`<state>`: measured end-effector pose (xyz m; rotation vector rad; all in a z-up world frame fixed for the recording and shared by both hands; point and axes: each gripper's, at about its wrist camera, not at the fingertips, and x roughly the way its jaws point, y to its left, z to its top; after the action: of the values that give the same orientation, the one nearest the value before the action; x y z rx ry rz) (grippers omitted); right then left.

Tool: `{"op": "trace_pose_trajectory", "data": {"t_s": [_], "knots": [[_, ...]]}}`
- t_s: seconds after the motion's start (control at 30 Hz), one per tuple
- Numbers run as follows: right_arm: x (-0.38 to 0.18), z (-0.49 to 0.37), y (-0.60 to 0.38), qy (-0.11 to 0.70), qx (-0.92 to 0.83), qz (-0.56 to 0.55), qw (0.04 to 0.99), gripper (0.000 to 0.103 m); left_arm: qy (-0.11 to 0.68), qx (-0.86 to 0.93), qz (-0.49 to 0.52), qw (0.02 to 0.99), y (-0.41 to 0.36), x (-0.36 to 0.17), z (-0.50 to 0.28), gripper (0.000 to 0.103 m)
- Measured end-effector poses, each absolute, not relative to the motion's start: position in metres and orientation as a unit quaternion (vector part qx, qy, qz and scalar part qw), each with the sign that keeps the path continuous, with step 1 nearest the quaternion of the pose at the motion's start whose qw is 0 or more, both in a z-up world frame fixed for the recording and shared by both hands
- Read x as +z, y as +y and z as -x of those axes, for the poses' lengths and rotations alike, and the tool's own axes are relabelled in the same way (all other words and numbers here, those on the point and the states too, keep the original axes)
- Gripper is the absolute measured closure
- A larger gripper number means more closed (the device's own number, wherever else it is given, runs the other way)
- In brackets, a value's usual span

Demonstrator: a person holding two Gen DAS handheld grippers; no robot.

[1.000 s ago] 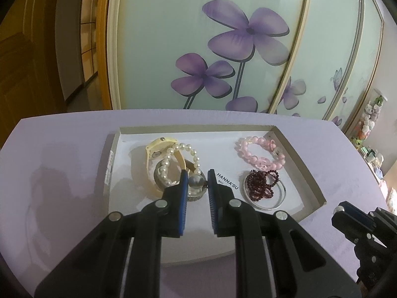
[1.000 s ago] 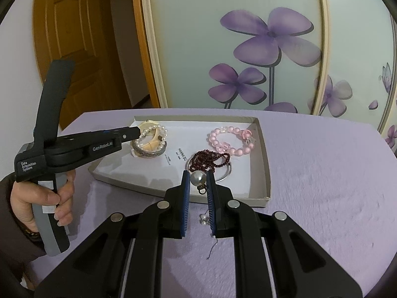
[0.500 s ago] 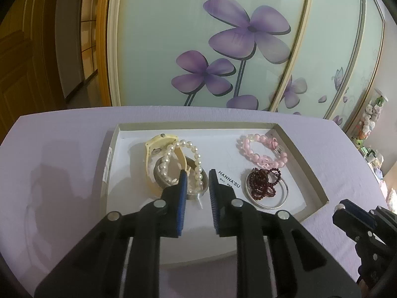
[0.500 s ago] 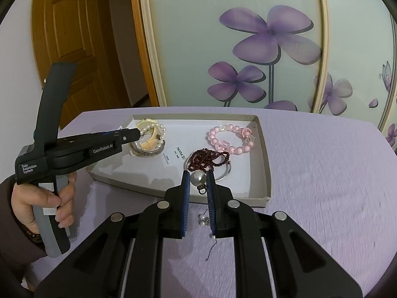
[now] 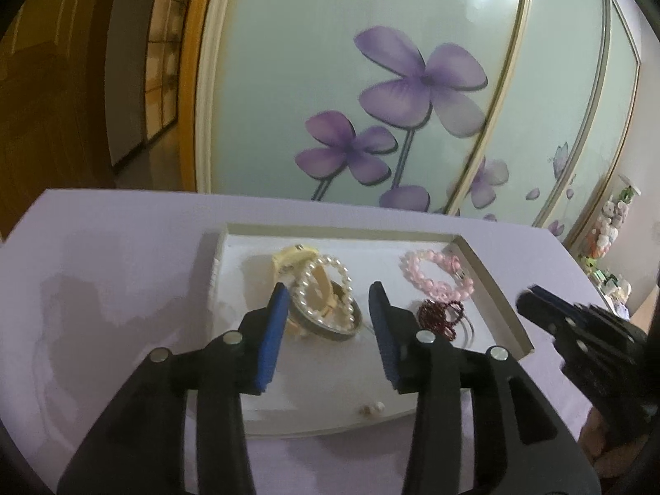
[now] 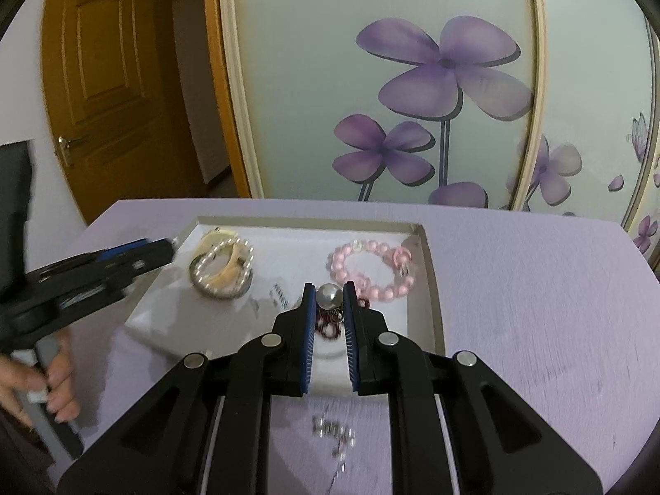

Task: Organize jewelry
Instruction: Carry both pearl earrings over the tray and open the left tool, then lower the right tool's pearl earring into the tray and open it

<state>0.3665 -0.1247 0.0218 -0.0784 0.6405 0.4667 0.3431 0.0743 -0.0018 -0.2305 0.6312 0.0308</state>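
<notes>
Jewelry lies in a shallow white tray (image 5: pixel 491 288) on the lilac tablecloth (image 6: pixel 536 288): a white pearl bracelet (image 5: pixel 326 288) draped over a cream watch (image 5: pixel 295 258) and a metal bangle (image 5: pixel 330 332) at the left, a pink bead bracelet (image 6: pixel 363 268) at the far right, a dark red bead strand (image 5: pixel 439 315) nearer. Two tiny pearl studs (image 5: pixel 371 408) rest by the tray's near edge. The right gripper (image 6: pixel 328 293) pinches a large grey pearl pendant (image 6: pixel 328 295) between narrow jaws, now over the tray's near right part, where a second ago it hung short of the tray's edge. The left gripper (image 5: pixel 328 301), nearly closed a second ago, is opening its jaws with nothing between the pads, above the pearl bracelet. A small silvery piece (image 6: pixel 334 433) lies blurred on the cloth below the right gripper.
</notes>
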Motion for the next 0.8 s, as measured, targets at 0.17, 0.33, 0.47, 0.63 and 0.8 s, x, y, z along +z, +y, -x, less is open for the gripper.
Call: {"op": "trace_pose_trajectory", "data": {"t_s": [0.17, 0.33, 0.47, 0.63, 0.8], "knots": [[0.013, -0.389, -0.111, 0.319, 0.224, 0.043, 0.92, 0.089, 0.298, 0.019, 0.119, 0.947, 0.082, 0.003, -0.343, 0.059], [0.001, -0.401, -0.104, 0.33, 0.223, 0.048, 0.916, 0.089, 0.303, 0.021, 0.127, 0.944, 0.09, -0.003, -0.348, 0.059], [-0.006, -0.407, -0.103, 0.336, 0.22, 0.047, 0.914, 0.089, 0.309, 0.024, 0.137, 0.941, 0.095, -0.011, -0.352, 0.059], [-0.011, -0.411, -0.102, 0.342, 0.217, 0.044, 0.913, 0.089, 0.313, 0.022, 0.141, 0.939, 0.098, -0.017, -0.353, 0.059], [-0.013, -0.412, -0.101, 0.344, 0.219, 0.041, 0.912, 0.089, 0.313, 0.023, 0.139, 0.939, 0.098, -0.018, -0.354, 0.059]]}}
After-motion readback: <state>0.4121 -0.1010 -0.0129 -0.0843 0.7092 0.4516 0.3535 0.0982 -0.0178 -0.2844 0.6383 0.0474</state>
